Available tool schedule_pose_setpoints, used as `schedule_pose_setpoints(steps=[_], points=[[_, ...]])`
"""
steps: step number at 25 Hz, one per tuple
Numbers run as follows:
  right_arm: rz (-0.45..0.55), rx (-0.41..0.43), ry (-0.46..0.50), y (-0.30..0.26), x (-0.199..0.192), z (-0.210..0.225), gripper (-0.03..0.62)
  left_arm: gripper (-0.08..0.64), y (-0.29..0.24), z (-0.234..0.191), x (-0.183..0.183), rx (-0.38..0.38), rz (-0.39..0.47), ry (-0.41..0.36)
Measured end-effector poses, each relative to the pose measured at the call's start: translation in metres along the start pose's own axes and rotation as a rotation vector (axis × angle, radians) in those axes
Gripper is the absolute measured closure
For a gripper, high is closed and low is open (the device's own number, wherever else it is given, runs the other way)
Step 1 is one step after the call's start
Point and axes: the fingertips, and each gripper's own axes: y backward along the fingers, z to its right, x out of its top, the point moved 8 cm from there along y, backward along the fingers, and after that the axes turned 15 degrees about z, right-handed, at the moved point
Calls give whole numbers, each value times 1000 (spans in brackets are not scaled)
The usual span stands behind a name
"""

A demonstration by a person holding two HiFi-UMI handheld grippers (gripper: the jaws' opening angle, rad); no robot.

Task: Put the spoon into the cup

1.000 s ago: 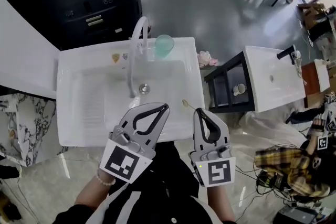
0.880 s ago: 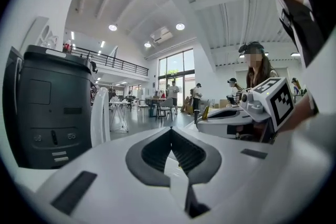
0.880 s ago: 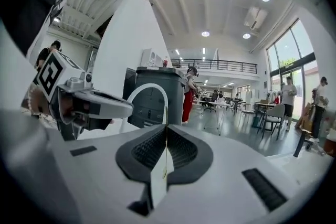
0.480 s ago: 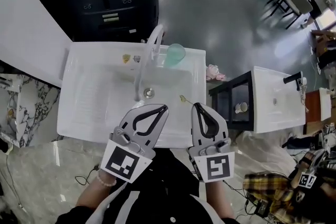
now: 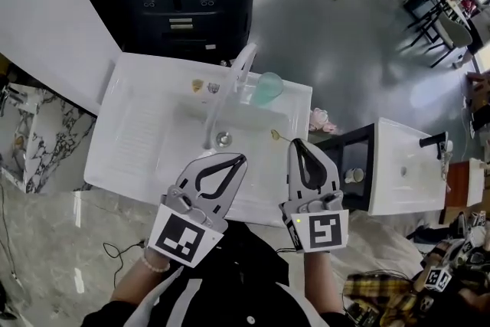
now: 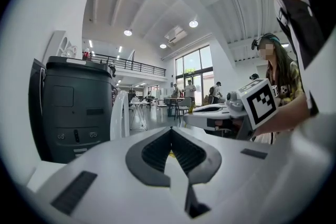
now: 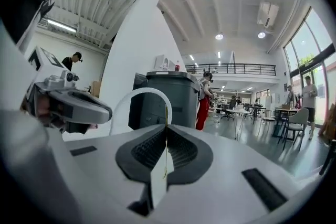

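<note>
Right gripper (image 5: 298,143), clamped on the spoon (image 5: 276,135), has advanced toward the cup (image 5: 268,88) ahead, insertion judged outstanding, while the left gripper (image 5: 242,158) is closed and empty.

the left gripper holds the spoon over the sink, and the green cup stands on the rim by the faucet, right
Wrong gripper: the right gripper holds the spoon, its handle clamped between the jaws, as the right gripper view shows. The left gripper is shut, empty. The green cup does stand on the sink rim by the faucet.
</note>
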Motion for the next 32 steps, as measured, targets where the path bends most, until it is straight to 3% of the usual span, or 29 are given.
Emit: schedule_pose_setpoints(steps=[21, 32], points=[[32, 62, 63, -73, -23, 49, 584, 563, 3, 10, 0, 125, -15, -25], [0, 53, 33, -96, -49, 61, 584, 563, 3, 6, -3, 158, -40, -33]])
